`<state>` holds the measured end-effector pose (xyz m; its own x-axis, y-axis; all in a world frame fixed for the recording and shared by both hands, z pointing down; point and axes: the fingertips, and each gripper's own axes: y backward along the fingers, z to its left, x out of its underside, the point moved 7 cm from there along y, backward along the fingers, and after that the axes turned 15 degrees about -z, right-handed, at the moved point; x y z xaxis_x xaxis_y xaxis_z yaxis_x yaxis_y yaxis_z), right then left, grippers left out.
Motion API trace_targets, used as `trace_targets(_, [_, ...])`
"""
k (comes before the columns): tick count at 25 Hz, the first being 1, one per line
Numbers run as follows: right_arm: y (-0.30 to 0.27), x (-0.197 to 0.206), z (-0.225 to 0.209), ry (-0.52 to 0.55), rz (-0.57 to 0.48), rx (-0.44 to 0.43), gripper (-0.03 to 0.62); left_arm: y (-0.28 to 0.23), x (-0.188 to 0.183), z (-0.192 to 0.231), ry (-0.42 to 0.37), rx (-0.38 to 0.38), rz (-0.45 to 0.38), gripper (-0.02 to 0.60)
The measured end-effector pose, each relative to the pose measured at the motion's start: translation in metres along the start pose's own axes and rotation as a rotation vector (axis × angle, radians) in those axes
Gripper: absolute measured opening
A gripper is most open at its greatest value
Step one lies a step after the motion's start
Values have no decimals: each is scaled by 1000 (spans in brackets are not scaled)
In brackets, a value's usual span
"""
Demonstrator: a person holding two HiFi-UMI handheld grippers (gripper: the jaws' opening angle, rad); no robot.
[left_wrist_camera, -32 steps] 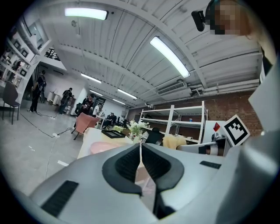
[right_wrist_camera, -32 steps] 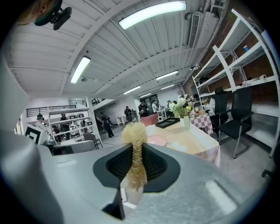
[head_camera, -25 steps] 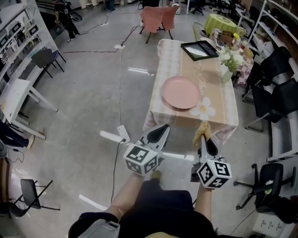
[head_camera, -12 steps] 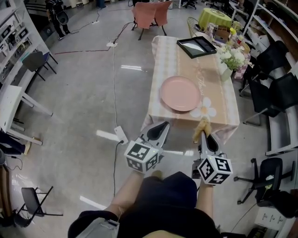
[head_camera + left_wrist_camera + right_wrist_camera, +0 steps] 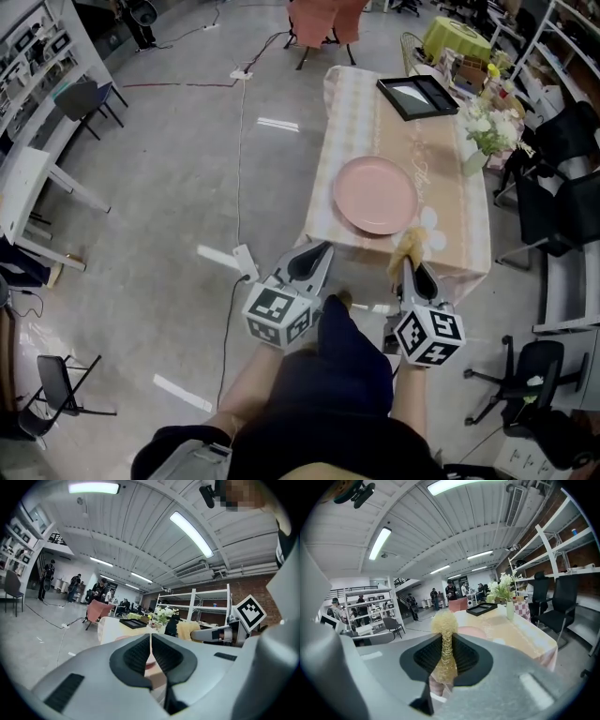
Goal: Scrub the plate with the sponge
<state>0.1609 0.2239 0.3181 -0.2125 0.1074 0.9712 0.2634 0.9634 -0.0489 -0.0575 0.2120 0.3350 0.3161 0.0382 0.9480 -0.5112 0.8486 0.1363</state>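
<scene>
Both tongs: hanging in the air just short of the near end of the long bench [image 5: 445, 187] with the pink-and-tan cloth
Left tongs [image 5: 317, 255]: pressed together, nothing in them
Right tongs [image 5: 411, 267]: pinching a fuzzy yellow mesh sponge [image 5: 444, 625], its tuft poking out past the tips
Round pink plate [image 5: 375, 195]: flat on the bench near that end, sponge close by but not touching it

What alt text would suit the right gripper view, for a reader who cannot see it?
The right tool is shut on a yellow sponge, pointing toward a table that holds a pink plate, a black tray and a vase of flowers.
</scene>
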Motion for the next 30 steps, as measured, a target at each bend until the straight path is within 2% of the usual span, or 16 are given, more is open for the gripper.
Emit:
trace_targets(8, [-57,-5,-25,15,28,-36,54,-52,4,28,-4,-54,-12,23])
trace_targets(16, [-118,-8,-58,11,69,-55,54,-104,11,48,-5,-93,11,23])
trace_targets(30, [-190,-6,-91,-18,142,-73,55,-162,15,74,-29,-154,60,23])
